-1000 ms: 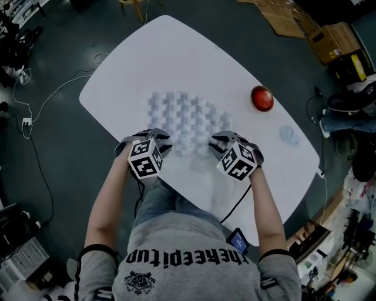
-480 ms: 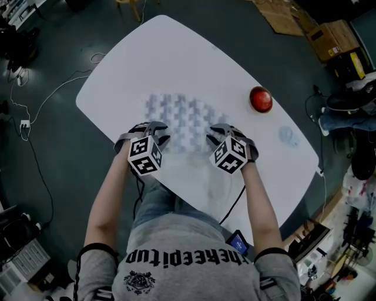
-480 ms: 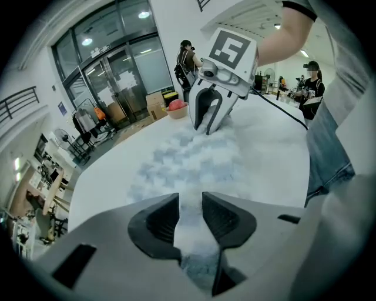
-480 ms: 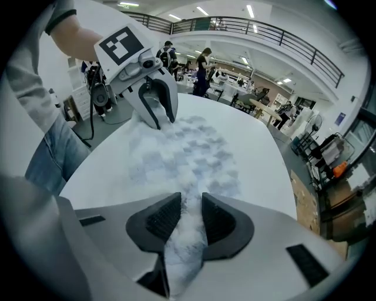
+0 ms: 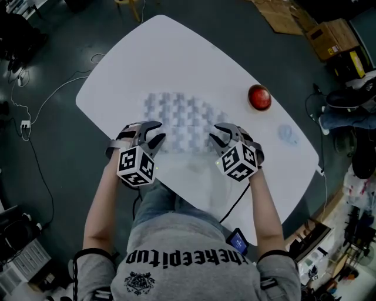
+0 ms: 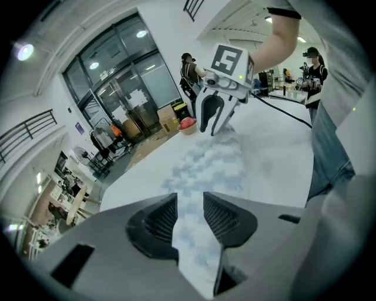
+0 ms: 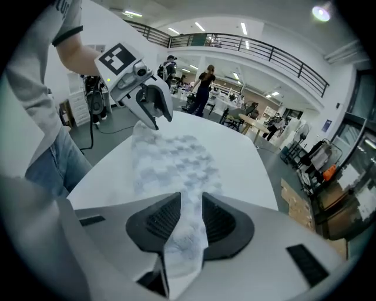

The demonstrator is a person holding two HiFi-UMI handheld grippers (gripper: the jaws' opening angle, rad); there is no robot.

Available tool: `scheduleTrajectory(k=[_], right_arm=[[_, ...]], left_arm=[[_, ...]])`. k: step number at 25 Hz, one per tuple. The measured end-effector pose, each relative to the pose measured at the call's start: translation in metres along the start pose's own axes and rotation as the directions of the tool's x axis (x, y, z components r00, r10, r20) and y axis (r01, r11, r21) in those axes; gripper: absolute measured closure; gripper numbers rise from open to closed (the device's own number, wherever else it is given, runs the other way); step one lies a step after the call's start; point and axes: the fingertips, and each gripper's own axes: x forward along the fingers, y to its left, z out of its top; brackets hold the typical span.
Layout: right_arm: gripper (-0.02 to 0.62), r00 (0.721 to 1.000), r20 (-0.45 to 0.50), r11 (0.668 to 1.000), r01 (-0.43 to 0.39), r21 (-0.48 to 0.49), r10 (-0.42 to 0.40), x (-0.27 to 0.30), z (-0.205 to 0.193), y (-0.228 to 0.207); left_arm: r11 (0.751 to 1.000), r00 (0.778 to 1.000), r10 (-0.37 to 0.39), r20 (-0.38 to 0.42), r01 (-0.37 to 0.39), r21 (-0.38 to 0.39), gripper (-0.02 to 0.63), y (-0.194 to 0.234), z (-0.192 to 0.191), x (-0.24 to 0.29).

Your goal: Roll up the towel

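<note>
Left hand-held gripper [image 5: 155, 140] and right hand-held gripper [image 5: 218, 140] each pinch the near edge of the towel [image 5: 182, 117], jaws just eased wider, raising it off the counter [image 5: 176, 59], apparently to begin the roll.

Head view dim and dark-cornered; both gripper views bright under ceiling lights [image 7: 322, 12], fisheye-warped, vignetted.

Looks like a big open lab hall: mezzanine railing [image 7: 252, 46] up top, workbenches [image 7: 251, 123] with people [image 7: 205, 88] mid-frame, glass doors [image 6: 120, 97] upper left, cardboard boxes [image 5: 332, 38] upper right.
</note>
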Motion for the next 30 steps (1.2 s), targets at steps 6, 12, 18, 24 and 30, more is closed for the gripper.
scheduleTrajectory(k=[6, 12, 18, 24, 30], right_arm=[[0.483, 1.000, -0.005, 0.995, 0.000, -0.098, -0.001, -0.023, -0.016, 0.027], [0.431, 0.996, -0.086, 0.978, -0.037, -0.204, 0.020, -0.010, -0.046, 0.061], [0.393, 0.987, -0.162, 0.963, -0.037, -0.266, -0.007, 0.011, -0.071, 0.065], [0.393, 0.980, -0.191, 0.961, -0.006, -0.278, -0.049, 0.032, -0.070, 0.054], [0.480, 0.974, -0.202, 0.951, 0.039, -0.307, -0.105, 0.037, -0.067, 0.044]], left_arm=[[1.000, 1.000, 0.006, -0.031, -0.005, 0.009, 0.439, -0.041, -0.004, -0.007], [0.999, 0.997, 0.017, -0.074, -0.019, -0.036, 0.407, -0.072, -0.021, -0.002], [0.996, 0.992, 0.004, -0.129, -0.015, -0.082, 0.382, -0.083, -0.046, 0.013], [0.997, 0.987, 0.012, -0.159, -0.023, -0.073, 0.377, -0.072, -0.058, 0.030], [0.998, 0.986, 0.032, -0.162, -0.041, -0.055, 0.392, -0.065, -0.063, 0.036]])
